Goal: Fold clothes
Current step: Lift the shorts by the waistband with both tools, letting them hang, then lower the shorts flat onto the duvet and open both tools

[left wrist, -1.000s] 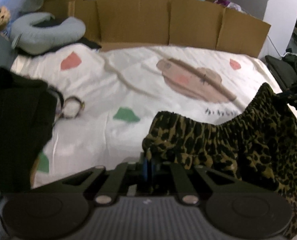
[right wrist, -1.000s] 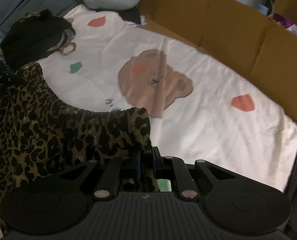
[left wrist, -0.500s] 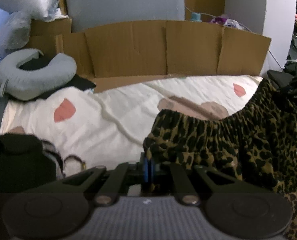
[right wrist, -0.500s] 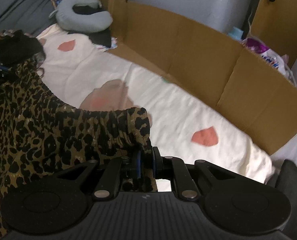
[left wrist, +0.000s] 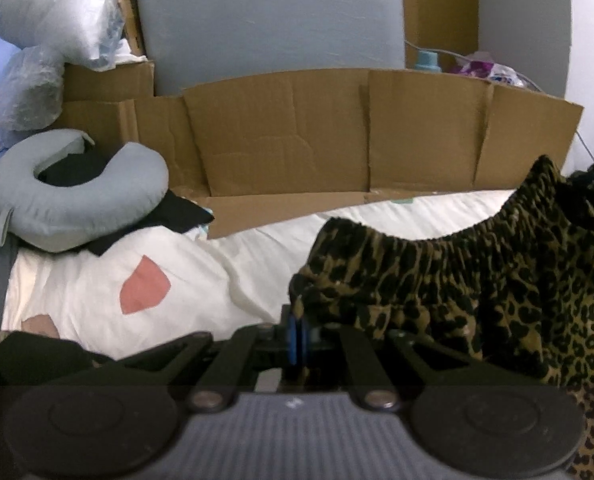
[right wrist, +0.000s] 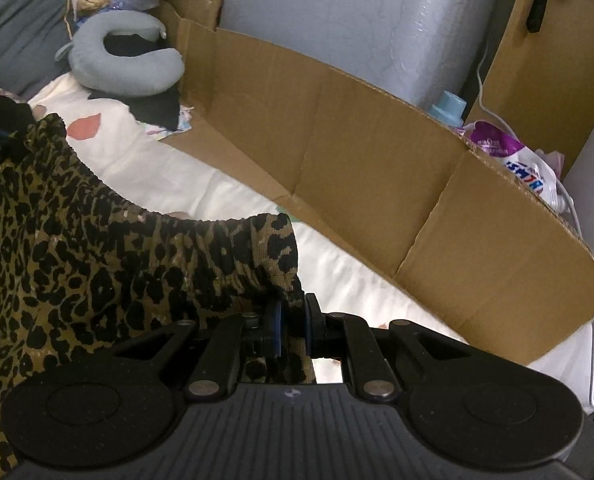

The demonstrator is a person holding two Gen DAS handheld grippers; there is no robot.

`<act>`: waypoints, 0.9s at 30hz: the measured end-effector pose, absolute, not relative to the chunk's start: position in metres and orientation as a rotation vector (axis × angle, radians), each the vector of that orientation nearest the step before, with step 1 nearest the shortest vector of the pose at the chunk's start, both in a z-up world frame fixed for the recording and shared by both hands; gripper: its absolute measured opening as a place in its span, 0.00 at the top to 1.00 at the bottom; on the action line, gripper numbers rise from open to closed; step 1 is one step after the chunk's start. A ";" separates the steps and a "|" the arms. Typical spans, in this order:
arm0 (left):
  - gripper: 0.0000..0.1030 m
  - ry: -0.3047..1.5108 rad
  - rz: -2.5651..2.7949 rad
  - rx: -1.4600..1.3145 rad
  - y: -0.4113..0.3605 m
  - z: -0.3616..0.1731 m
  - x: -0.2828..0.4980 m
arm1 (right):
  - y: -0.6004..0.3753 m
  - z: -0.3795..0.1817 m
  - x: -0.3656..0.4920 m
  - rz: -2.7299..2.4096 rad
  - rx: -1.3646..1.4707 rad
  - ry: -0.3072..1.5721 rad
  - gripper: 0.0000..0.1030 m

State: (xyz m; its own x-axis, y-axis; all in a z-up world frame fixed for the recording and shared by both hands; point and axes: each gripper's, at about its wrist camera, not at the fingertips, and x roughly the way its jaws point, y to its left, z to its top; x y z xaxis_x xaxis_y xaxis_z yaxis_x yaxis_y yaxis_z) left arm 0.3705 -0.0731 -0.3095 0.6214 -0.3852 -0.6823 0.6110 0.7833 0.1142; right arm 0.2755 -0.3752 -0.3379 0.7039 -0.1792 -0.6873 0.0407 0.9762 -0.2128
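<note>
Both tongs pinch leopard garment waistband; bag lettering unreadable.

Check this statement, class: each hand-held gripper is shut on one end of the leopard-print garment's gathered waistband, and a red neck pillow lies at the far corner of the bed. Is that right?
Not quite. The neck pillow is grey-blue, not red, as the left wrist view shows. The rest holds: the left hand-held gripper and the right hand-held gripper are each shut on one end of the leopard-print garment at its gathered waistband.
</note>
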 end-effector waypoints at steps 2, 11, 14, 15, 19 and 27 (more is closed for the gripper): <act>0.97 0.688 -0.580 0.356 -0.075 -0.311 0.377 | -0.377 -0.338 0.285 -0.127 -0.189 0.783 0.91; 0.97 0.698 -0.538 0.358 -0.082 -0.319 0.408 | -0.382 -0.340 0.321 -0.127 -0.233 0.785 0.91; 0.97 0.699 -0.532 0.377 -0.087 -0.321 0.418 | -0.384 -0.343 0.334 -0.126 -0.249 0.795 0.91; 0.97 0.697 -0.531 0.384 -0.089 -0.321 0.421 | -0.385 -0.344 0.338 -0.128 -0.254 0.799 0.91; 0.97 0.699 -0.518 0.387 -0.096 -0.323 0.435 | -0.389 -0.351 0.353 -0.137 -0.267 0.813 0.91; 0.87 0.769 -0.473 0.430 -0.112 -0.341 0.463 | -0.396 -0.367 0.389 -0.136 -0.280 0.853 0.85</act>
State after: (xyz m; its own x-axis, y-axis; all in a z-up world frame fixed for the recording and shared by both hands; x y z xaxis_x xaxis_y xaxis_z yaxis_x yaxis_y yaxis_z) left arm 0.4629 -0.1122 -0.3406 0.6254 -0.2463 -0.7404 0.5505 0.8118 0.1949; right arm 0.3887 -0.3960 -0.3668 0.6518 -0.2296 -0.7228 0.0066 0.9548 -0.2973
